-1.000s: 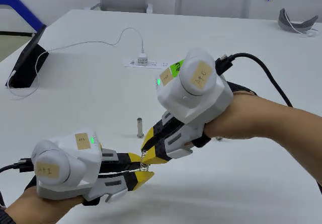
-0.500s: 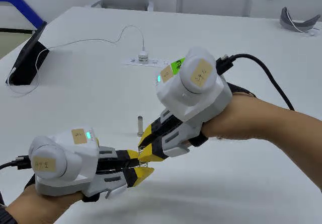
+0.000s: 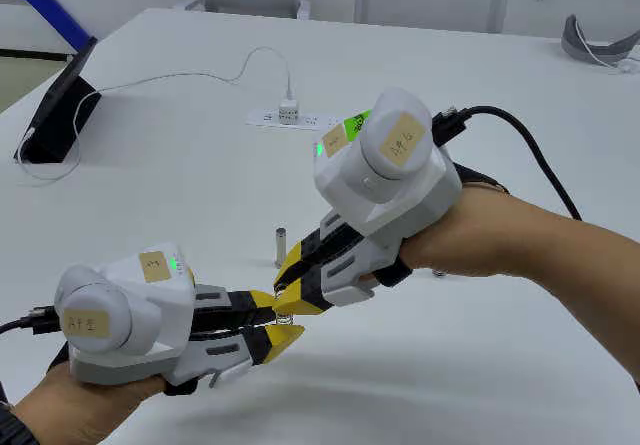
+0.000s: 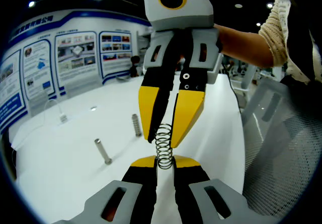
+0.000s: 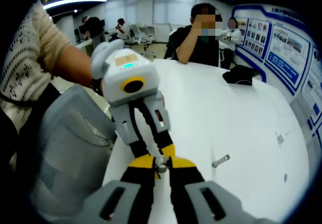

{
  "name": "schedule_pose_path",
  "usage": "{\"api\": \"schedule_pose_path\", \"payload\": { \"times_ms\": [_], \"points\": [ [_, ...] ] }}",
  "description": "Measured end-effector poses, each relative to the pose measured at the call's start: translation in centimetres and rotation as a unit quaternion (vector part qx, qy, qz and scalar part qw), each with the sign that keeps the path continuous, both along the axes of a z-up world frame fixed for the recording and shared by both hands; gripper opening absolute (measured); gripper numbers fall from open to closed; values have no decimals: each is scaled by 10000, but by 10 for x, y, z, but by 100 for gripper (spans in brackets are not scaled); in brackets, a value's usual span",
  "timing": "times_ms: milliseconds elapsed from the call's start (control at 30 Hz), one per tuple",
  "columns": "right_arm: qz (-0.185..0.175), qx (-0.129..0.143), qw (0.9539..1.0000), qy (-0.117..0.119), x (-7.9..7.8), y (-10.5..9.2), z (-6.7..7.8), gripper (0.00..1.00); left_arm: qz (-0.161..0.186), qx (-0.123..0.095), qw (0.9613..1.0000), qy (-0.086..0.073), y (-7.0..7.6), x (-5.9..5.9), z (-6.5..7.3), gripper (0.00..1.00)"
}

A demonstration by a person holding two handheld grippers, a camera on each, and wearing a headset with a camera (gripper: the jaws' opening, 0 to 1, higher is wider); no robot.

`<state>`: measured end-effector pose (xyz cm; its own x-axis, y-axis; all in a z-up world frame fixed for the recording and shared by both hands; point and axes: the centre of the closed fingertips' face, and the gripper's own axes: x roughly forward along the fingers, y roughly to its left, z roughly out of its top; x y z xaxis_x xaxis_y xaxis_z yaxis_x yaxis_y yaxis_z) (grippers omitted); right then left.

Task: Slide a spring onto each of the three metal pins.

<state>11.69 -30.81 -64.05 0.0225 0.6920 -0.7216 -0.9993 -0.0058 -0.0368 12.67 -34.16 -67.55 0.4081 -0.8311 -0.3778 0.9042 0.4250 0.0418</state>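
Note:
A small metal spring (image 3: 284, 315) (image 4: 163, 146) hangs above the white table (image 3: 180, 185) between both grippers. My left gripper (image 3: 272, 321) (image 4: 164, 164), low on the left, is shut on one end of it. From the upper right, my right gripper (image 3: 285, 297) (image 5: 161, 164) pinches the other end, and the spring's round end (image 5: 161, 163) shows between its tips. Just behind the tips a bare metal pin (image 3: 280, 247) (image 4: 102, 151) (image 5: 220, 160) stands upright. Further back is a second pin (image 4: 136, 125) with a ribbed look, perhaps carrying a spring.
A white power strip (image 3: 288, 117) with a plugged charger and cable lies mid-table. A black tablet stand (image 3: 55, 105) sits at the left edge, a grey headset (image 3: 598, 43) far right. People (image 5: 201, 27) sit at the table's far end. A mesh chair (image 4: 282, 148) stands beside me.
Both grippers stay joined at the spring. The left gripper has drifted slightly left and up. The head camera has tilted a little.

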Motion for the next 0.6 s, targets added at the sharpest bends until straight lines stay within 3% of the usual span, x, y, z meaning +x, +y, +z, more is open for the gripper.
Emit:
{"api": "schedule_pose_path", "payload": {
  "times_ms": [600],
  "points": [
    [-205,-14,9998,-79,17,-5,7,12,361,-103,9992,101,17,8,-3,34]
  ]
}}
